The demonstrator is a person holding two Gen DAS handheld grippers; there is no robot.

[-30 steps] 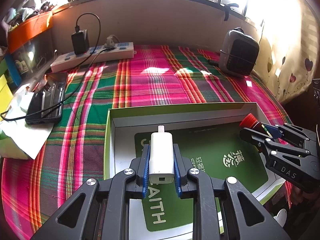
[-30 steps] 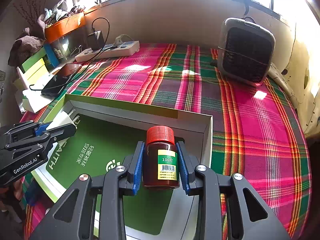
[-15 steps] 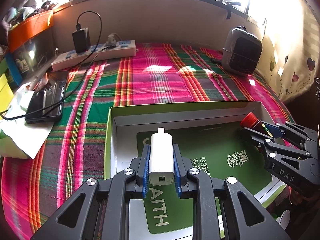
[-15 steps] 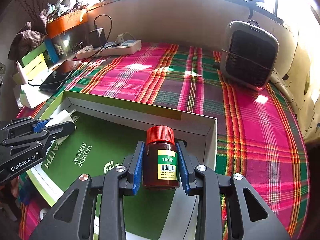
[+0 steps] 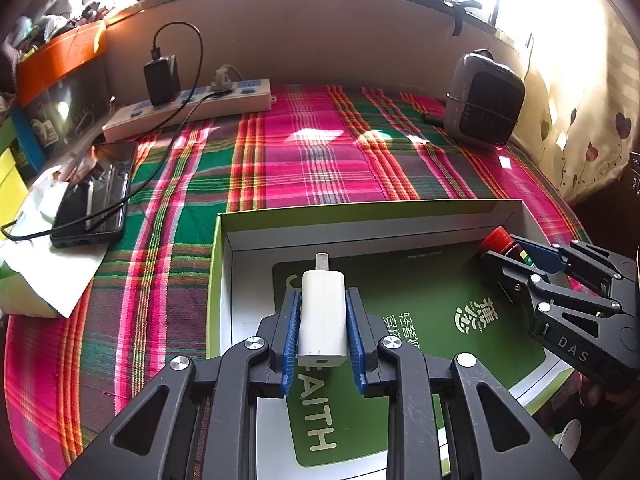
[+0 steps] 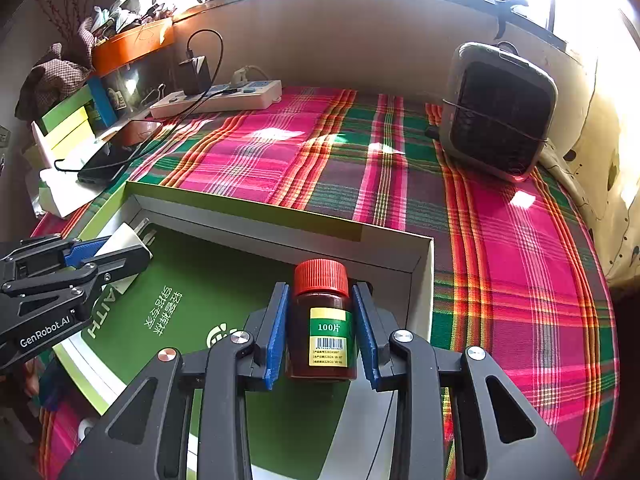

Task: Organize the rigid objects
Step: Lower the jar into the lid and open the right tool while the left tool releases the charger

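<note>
My left gripper (image 5: 323, 320) is shut on a white USB charger plug (image 5: 323, 316), prongs pointing forward, over the left part of a shallow green-rimmed box (image 5: 360, 210) with a green card on its floor. In the right wrist view my right gripper (image 6: 322, 320) is shut on a brown pill bottle (image 6: 322, 332) with a red cap, held upright over the box's right part near its white wall (image 6: 424, 280). Each gripper shows in the other's view: the right gripper (image 5: 516, 256) with the bottle's cap (image 5: 496, 238), the left gripper (image 6: 116, 248) with the charger (image 6: 126, 240).
The box lies on a pink and green plaid cloth (image 5: 320, 160). At the back stand a white power strip (image 5: 188, 110) with a black adapter, and a grey fan heater (image 6: 500, 108). A phone (image 5: 96, 194) on white paper lies left. Cluttered shelves are far left.
Both grippers have drawn back a little toward the near side of the box, still holding their objects. The box's far wall sits slightly farther off in both views.
</note>
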